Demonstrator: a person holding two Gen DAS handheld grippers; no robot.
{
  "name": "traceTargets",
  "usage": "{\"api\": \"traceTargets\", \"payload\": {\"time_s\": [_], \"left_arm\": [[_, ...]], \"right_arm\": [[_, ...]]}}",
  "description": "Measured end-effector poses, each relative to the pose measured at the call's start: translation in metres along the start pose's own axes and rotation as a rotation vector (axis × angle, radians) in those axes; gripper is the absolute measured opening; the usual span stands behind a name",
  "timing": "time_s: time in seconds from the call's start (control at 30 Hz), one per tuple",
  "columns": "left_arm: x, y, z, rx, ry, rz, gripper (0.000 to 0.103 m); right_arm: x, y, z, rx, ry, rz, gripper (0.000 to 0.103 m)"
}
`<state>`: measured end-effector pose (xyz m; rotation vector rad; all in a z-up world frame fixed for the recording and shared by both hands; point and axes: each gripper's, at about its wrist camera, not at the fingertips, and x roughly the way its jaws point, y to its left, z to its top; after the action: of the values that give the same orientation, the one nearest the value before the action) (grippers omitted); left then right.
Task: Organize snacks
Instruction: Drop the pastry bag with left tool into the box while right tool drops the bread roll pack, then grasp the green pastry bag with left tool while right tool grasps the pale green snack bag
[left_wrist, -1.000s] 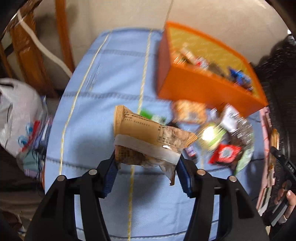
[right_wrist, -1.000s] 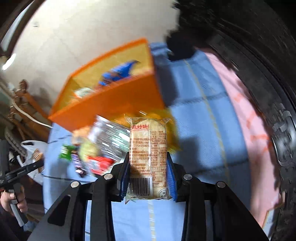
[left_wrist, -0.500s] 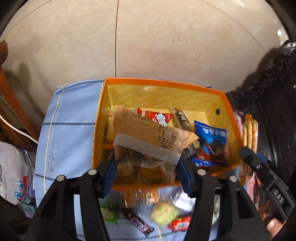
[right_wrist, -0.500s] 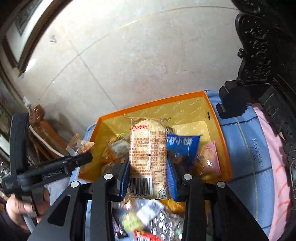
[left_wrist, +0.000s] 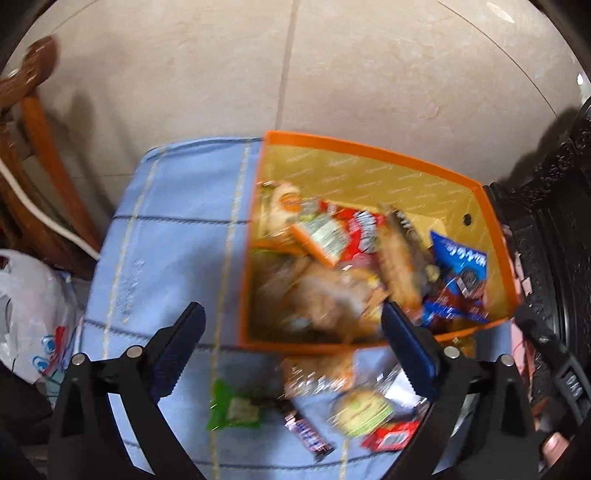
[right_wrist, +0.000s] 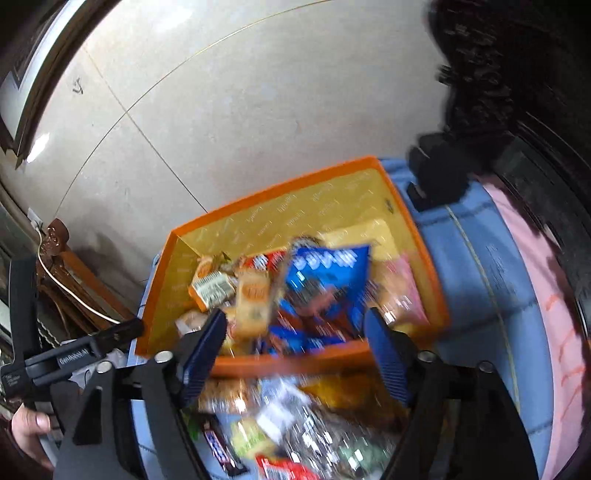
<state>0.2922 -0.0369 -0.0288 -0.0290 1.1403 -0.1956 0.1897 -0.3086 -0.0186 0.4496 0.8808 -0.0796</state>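
- My left gripper (left_wrist: 291, 347) has its jaws opening wide, nothing pinched between the blue pads; it hangs over the near-left corner of the orange box (left_wrist: 373, 147).
- My right gripper (right_wrist: 295, 350) is opening too, its pads bare, poised above the box's near wall.
- The snacks are split: a heap already inside the box, and a loose scatter on the blue cloth (left_wrist: 173, 251) just in front of it.
- Loose ones I can make out: a green packet (left_wrist: 234, 408), a dark chocolate bar (left_wrist: 306, 432), a red packet (left_wrist: 393, 437) and a round pale-green one (left_wrist: 360, 410); the rest is too blurred to name.
- I judge these light, crinkly and slippery in foil or plastic, with crushable contents, so I would pinch across the narrow middle, gently, not by a flimsy end seal.
- In the box: a blue bag (right_wrist: 328, 273), a red packet (left_wrist: 360, 230), an orange-edged pack (right_wrist: 212, 286) and tan biscuit packs, piled untidily with room left along the far wall.
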Motion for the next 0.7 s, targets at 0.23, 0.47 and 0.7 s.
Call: {"api": "traceTargets", "payload": {"time_s": [0.23,0.47,0.7], "left_arm": [[0.006,0.046,-0.061,-0.015,0.077,0.094,0.095],[0.055,0.06,-0.103,-0.017,0.198,0.158,0.095],[0.094,0.06,-0.106,-0.018,0.241,0.103,0.051]], "right_arm": [[-0.03,-0.055,-0.058,0.052,0.071,-0.081,0.09],[-0.041,-0.105,-0.108,0.112,0.175,-0.176,0.09],[-0.037,-0.103,-0.122,0.063,0.208,-0.189,0.09]]}}
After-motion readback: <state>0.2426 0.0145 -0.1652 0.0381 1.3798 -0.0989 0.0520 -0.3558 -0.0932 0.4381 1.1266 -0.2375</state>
